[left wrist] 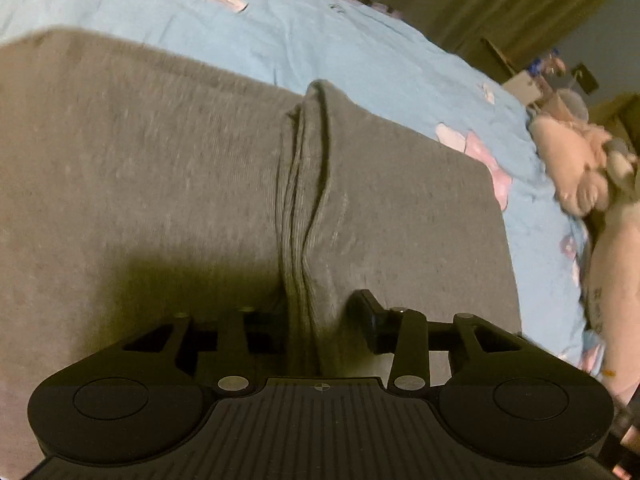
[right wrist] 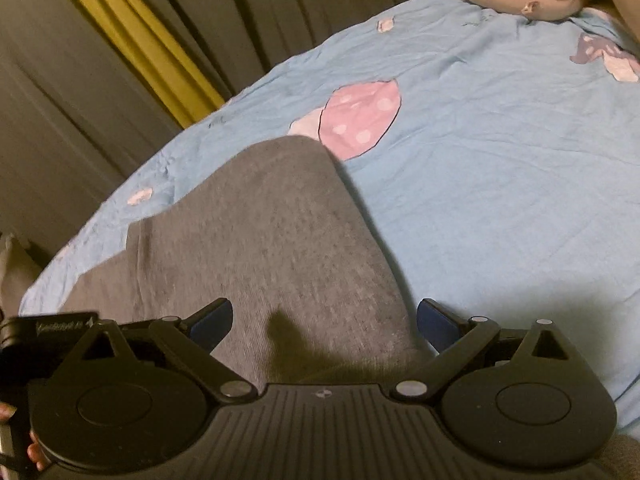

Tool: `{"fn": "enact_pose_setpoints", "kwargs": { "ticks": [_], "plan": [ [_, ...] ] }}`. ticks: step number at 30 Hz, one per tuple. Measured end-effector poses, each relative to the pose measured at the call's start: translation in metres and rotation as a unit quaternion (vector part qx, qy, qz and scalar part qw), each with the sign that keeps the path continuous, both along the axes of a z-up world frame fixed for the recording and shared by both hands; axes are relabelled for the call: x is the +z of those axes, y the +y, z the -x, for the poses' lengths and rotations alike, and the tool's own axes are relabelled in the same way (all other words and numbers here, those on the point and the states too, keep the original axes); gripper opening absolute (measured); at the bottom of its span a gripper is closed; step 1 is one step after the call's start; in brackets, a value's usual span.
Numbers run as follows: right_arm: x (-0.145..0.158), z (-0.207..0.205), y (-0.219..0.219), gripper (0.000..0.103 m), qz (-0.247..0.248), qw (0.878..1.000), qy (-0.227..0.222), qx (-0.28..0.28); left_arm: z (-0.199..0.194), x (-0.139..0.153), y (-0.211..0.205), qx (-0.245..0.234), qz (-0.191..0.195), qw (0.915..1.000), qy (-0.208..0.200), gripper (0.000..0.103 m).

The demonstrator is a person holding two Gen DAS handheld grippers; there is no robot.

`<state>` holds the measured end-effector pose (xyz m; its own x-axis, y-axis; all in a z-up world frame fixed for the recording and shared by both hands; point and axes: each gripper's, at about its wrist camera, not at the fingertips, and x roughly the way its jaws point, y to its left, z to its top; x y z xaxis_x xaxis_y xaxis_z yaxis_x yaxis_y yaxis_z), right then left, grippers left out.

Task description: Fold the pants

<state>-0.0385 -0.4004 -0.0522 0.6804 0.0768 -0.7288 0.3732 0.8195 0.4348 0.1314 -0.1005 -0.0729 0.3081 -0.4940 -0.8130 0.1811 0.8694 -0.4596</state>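
1. Lying flat on the sheet (left wrist: 360, 40): grey pants (left wrist: 160, 160), a soft ribbed knit, spread across the bed's near part in both views.
2. Left gripper (left wrist: 316, 316): fingers drawn partly in around a raised ridge of gathered cloth (left wrist: 308, 200). The right finger (left wrist: 366, 312) sits against the ridge; the left one is hidden in shadow, so a firm pinch cannot be confirmed.
3. Right gripper (right wrist: 324, 320): fingers spread wide, one on each side of a pants section (right wrist: 272, 220), pads clear of the cloth, nothing held.
4. Handling, judged: light, limp, stretchy fabric; not fragile, not slippery. It will sag and bunch when lifted, so a pinch through all layers at an edge or hem should hold best; the ridge offers a ready fold to take.
5. Sheet pattern: pale blue with pink polka-dot patches (right wrist: 364, 116).
6. Plush toy (left wrist: 580, 168): pale pink, at the bed's far right, well apart from the pants.
7. Curtains (right wrist: 132, 48): dark with a yellow strip, beyond the bed.
8. Writing: a small printed mark on a black part (right wrist: 64, 326) at the right view's left edge, too blurred to read. No brands legible elsewhere.
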Motion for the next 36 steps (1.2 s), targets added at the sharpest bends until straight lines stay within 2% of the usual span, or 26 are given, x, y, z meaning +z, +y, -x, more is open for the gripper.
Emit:
{"fn": "enact_pose_setpoints", "kwargs": {
  "ticks": [1, 3, 4, 6, 10, 12, 15, 17, 20, 22, 24, 25, 26, 28, 31, 32, 34, 36],
  "plan": [
    [-0.001, -0.002, 0.001, 0.099, 0.001, 1.000, 0.004, 0.001, -0.001, 0.000, 0.000, 0.006, 0.005, 1.0000, -0.003, 0.041],
    [-0.002, -0.003, 0.001, 0.099, 0.000, 1.000, 0.008, -0.001, -0.004, 0.000, -0.003, 0.012, 0.008, 0.9999, -0.003, 0.020],
    [-0.002, -0.003, 0.001, 0.099, 0.000, 1.000, 0.008, -0.003, -0.005, 0.001, -0.003, 0.010, 0.013, 0.9999, 0.002, 0.018],
    [-0.001, -0.001, 0.000, 0.099, 0.002, 1.000, 0.002, -0.005, -0.006, 0.007, 0.000, 0.012, 0.017, 0.9998, 0.000, 0.017],
    [0.002, 0.002, 0.003, 0.099, 0.010, 1.000, -0.009, 0.000, 0.004, 0.045, 0.011, 0.004, 0.027, 0.9974, -0.067, 0.016],
    [0.002, 0.002, 0.003, 0.099, 0.010, 1.000, -0.004, 0.006, 0.007, 0.060, 0.020, 0.008, 0.037, 0.9958, -0.083, 0.016],
    [0.004, 0.003, 0.005, 0.099, 0.016, 1.000, -0.007, 0.012, 0.012, 0.073, 0.039, 0.021, 0.021, 0.9950, -0.095, 0.016],
    [0.007, 0.005, 0.008, 0.099, 0.026, 0.999, -0.014, 0.021, 0.012, 0.070, 0.053, 0.032, -0.005, 0.9955, -0.089, 0.016],
    [0.005, 0.000, 0.010, 0.099, 0.030, 0.999, -0.002, 0.034, 0.010, 0.046, 0.068, 0.045, -0.076, 0.9947, -0.052, 0.023],
    [0.002, -0.003, 0.010, 0.099, 0.027, 0.999, 0.010, 0.037, 0.016, 0.037, 0.074, 0.049, -0.092, 0.9935, -0.044, 0.026],
    [0.000, -0.004, 0.010, 0.099, 0.023, 0.999, 0.014, 0.037, 0.025, 0.038, 0.077, 0.038, -0.082, 0.9948, -0.047, 0.038],
    [0.000, -0.005, 0.010, 0.099, 0.023, 0.999, 0.016, 0.036, 0.029, 0.039, 0.076, 0.031, -0.073, 0.9958, -0.045, 0.054],
    [0.000, -0.006, 0.009, 0.099, 0.022, 0.999, 0.017, 0.036, 0.032, 0.039, 0.074, 0.025, -0.067, 0.9964, -0.045, 0.059],
    [-0.002, -0.007, 0.009, 0.099, 0.020, 0.999, 0.021, 0.035, 0.033, 0.037, 0.068, 0.008, -0.061, 0.9971, -0.043, 0.056],
    [-0.005, -0.009, 0.011, 0.099, 0.023, 0.999, 0.035, 0.032, 0.026, 0.027, 0.063, 0.005, -0.091, 0.9951, -0.038, 0.039],
    [-0.005, -0.008, 0.012, 0.099, 0.024, 0.999, 0.037, 0.032, 0.020, 0.023, 0.064, 0.010, -0.089, 0.9955, -0.032, 0.038],
    [-0.004, -0.007, 0.013, 0.099, 0.026, 0.999, 0.034, 0.034, 0.008, 0.023, 0.070, 0.026, -0.071, 0.9968, -0.024, 0.038],
    [-0.004, -0.007, 0.013, 0.099, 0.027, 0.998, 0.034, 0.034, -0.001, 0.029, 0.074, 0.046, -0.072, 0.9956, -0.039, 0.046]
  ]
}}
